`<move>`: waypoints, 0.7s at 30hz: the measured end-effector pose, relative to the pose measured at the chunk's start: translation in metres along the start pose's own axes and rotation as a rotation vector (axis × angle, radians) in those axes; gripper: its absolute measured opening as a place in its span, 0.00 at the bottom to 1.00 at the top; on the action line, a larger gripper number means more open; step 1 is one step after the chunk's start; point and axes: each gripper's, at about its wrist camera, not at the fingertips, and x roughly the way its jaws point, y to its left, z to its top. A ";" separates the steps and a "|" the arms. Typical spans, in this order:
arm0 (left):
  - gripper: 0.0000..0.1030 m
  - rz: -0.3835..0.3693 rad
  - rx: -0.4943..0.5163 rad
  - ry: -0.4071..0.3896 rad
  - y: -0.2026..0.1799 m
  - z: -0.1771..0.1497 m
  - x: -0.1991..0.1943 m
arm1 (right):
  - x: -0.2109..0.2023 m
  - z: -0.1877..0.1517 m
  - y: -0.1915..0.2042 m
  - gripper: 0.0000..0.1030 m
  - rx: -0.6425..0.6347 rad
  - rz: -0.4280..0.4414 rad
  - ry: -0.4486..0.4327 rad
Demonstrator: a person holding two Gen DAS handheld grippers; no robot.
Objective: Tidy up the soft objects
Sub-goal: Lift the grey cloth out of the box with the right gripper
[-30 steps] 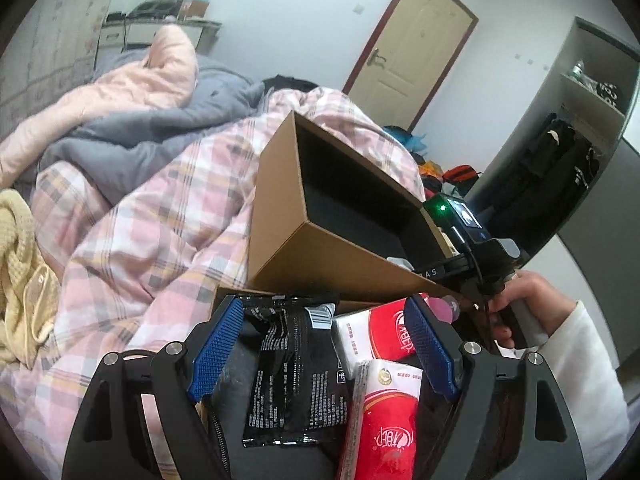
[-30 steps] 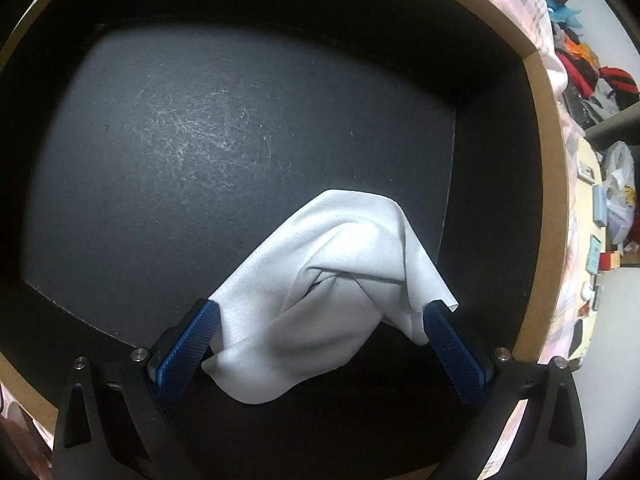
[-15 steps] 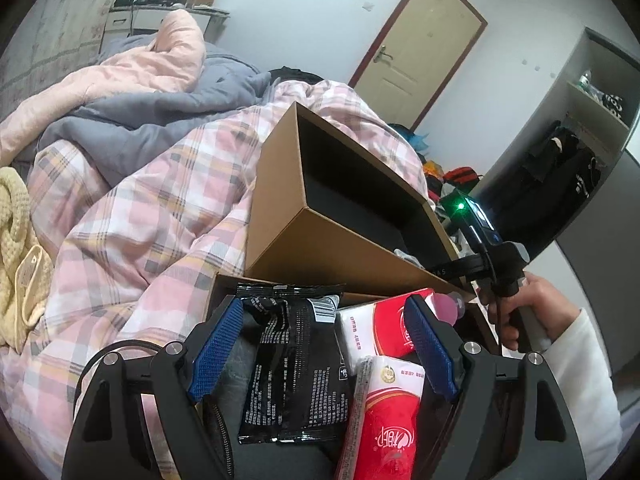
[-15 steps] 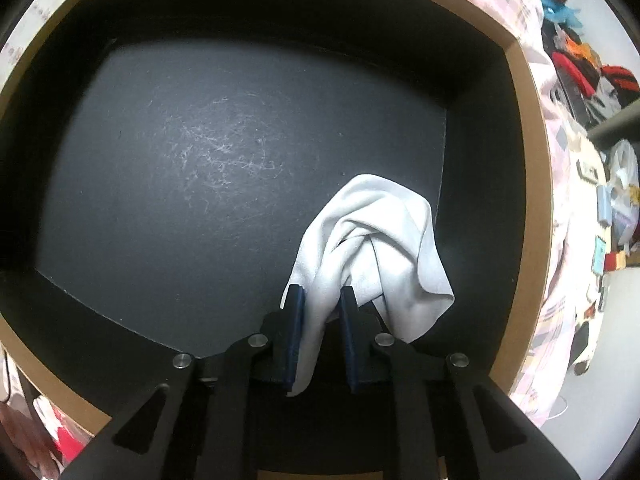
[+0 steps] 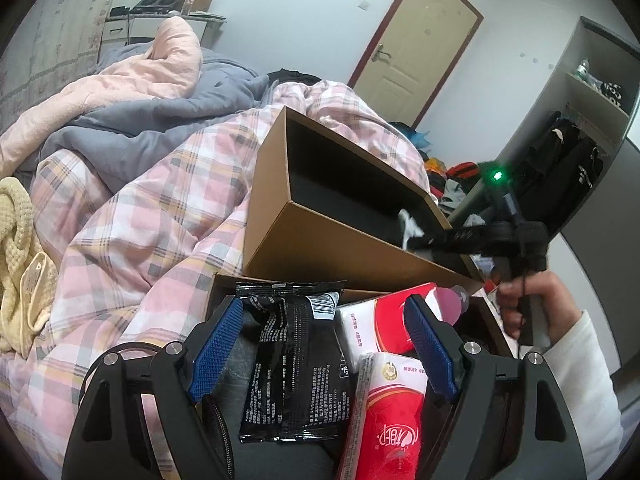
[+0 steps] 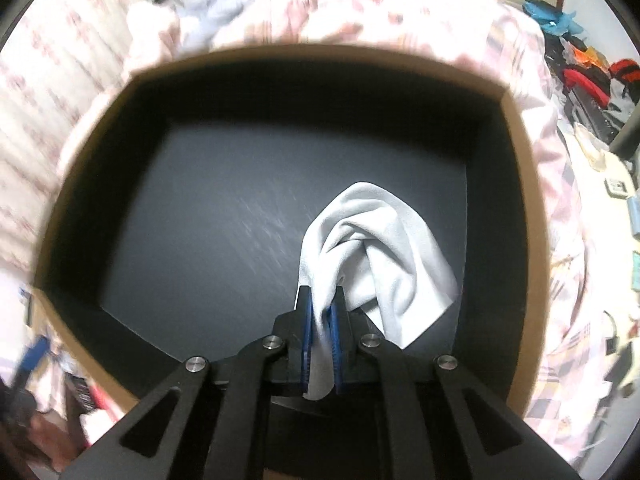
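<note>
My right gripper (image 6: 320, 320) is shut on a white cloth (image 6: 380, 256) and holds it up inside a brown cardboard box (image 6: 524, 208) with a black lining. The cloth hangs bunched from the blue pads. In the left wrist view the same box (image 5: 320, 236) lies tilted on the bed, and a tip of the cloth (image 5: 408, 220) shows at its rim beside the right gripper (image 5: 420, 242). My left gripper (image 5: 320, 340) is open and empty above a second box holding a black packet (image 5: 292, 364) and red tissue packs (image 5: 392, 412).
A pink plaid quilt (image 5: 140, 232) covers the bed, with grey and pink blankets (image 5: 132, 92) behind. A yellow knitted item (image 5: 20, 264) lies at the left. A door (image 5: 420, 40) and an open wardrobe (image 5: 568, 152) stand at the back right.
My right gripper closed on the white cloth and has lifted it up and back from the box floor. The left gripper has stayed open over the second box.
</note>
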 end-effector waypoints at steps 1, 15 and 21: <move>0.78 0.000 0.000 0.000 0.000 0.000 0.000 | -0.008 -0.001 0.002 0.05 0.000 0.006 -0.017; 0.78 0.040 0.002 -0.015 0.001 -0.003 0.001 | -0.092 -0.045 0.039 0.05 -0.112 0.224 -0.282; 0.78 0.058 -0.005 -0.110 0.002 0.002 -0.023 | -0.102 -0.073 0.051 0.05 -0.203 0.392 -0.349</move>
